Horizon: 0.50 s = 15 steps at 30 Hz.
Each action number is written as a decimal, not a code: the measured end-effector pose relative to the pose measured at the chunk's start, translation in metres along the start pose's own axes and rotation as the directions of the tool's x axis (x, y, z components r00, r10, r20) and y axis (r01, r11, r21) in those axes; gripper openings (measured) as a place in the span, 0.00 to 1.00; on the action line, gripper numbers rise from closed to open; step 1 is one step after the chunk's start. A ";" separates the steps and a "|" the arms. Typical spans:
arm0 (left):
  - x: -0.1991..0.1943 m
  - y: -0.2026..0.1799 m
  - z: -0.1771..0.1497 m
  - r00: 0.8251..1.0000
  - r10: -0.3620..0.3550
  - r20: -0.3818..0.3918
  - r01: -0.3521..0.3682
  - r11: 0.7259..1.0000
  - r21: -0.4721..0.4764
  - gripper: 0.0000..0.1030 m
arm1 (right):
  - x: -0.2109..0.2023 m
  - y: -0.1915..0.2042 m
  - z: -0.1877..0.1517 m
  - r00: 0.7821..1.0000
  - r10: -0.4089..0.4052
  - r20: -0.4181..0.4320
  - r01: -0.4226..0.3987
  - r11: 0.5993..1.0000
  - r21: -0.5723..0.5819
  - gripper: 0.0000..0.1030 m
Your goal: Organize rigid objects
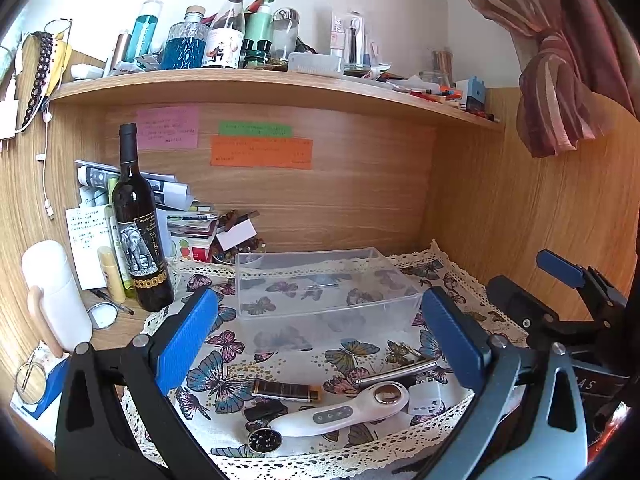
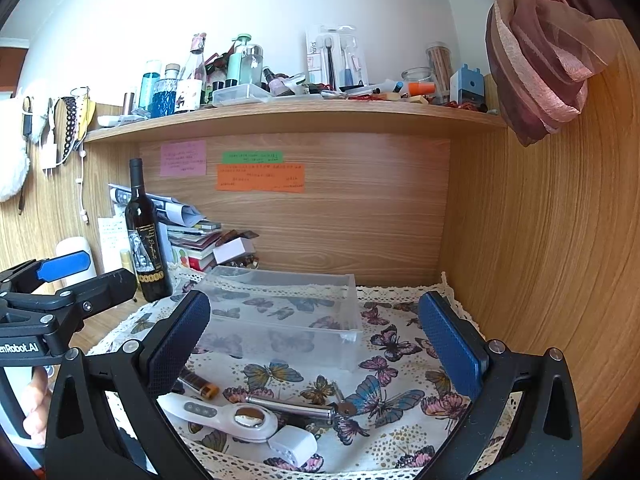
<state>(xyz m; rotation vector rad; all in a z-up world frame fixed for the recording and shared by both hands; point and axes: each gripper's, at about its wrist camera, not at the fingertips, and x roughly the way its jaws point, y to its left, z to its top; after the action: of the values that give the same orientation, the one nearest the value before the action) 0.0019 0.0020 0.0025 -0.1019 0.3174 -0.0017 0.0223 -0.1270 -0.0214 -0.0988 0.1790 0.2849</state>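
Observation:
A clear plastic bin stands empty on the butterfly cloth. In front of it lie a white handheld device, a brown lighter, a silver metal bar, a small white box and a small round dark piece. My left gripper is open and empty above these items. My right gripper is open and empty, to the right of the left one.
A dark wine bottle, a white bottle, papers and stacked books crowd the left. A shelf above holds several bottles. Wooden walls close the back and right; a curtain hangs at the upper right.

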 end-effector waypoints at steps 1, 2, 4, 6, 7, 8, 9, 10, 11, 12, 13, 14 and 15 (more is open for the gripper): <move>0.000 0.000 0.000 1.000 -0.001 0.001 0.001 1.000 0.001 1.00 | 0.000 0.000 0.000 1.000 0.000 0.000 0.000 1.000 0.001 1.00; 0.000 0.000 0.000 1.000 -0.003 0.003 0.003 1.000 0.000 1.00 | 0.000 0.000 0.000 1.000 0.000 0.000 0.000 1.000 0.001 1.00; 0.000 0.000 0.000 1.000 -0.006 0.002 0.006 1.000 -0.001 1.00 | 0.000 -0.001 0.000 1.000 0.001 0.003 -0.001 1.000 0.007 1.00; 0.000 0.000 0.000 1.000 -0.009 0.002 0.009 1.000 -0.001 1.00 | -0.001 -0.002 0.000 1.000 0.004 0.004 -0.004 1.000 0.013 1.00; -0.001 0.000 0.000 1.000 -0.010 0.002 0.010 1.000 0.000 1.00 | -0.001 -0.002 0.001 1.000 0.005 0.005 -0.005 1.000 0.017 1.00; -0.001 -0.001 0.000 1.000 -0.010 0.002 0.010 1.000 0.001 1.00 | -0.001 -0.003 0.001 1.000 0.006 0.005 -0.006 1.000 0.019 1.00; -0.001 -0.001 0.000 1.000 -0.011 0.002 0.011 1.000 0.003 1.00 | -0.001 -0.003 0.001 1.000 0.007 0.005 -0.007 1.000 0.021 1.00; -0.001 -0.002 -0.001 1.000 -0.011 0.003 0.011 1.000 0.005 1.00 | -0.002 -0.003 0.001 1.000 0.009 0.006 -0.009 1.000 0.022 1.00; -0.001 -0.002 -0.001 1.000 -0.011 0.003 0.011 1.000 0.007 1.00 | -0.002 -0.004 0.001 1.000 0.009 0.006 -0.009 1.000 0.023 1.00; -0.001 -0.003 -0.001 1.000 -0.011 0.004 0.011 1.000 0.009 1.00 | -0.002 -0.004 0.001 1.000 0.008 0.007 -0.008 1.000 0.023 1.00; -0.002 -0.003 -0.001 1.000 -0.011 0.005 0.011 1.000 0.010 1.00 | -0.003 -0.003 0.001 1.000 0.008 0.008 -0.008 1.000 0.023 1.00; -0.002 -0.003 -0.001 1.000 -0.011 0.006 0.011 1.000 0.011 1.00 | -0.003 -0.003 0.001 1.000 0.008 0.008 -0.008 1.000 0.022 1.00; -0.002 -0.003 -0.001 1.000 -0.012 0.005 0.012 1.000 0.011 1.00 | -0.003 -0.003 0.001 1.000 0.008 0.008 -0.008 1.000 0.022 1.00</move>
<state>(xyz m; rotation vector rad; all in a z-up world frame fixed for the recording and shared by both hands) -0.0001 -0.0010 0.0026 -0.0927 0.3118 -0.0154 0.0202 -0.1305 -0.0194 -0.0753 0.1745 0.2915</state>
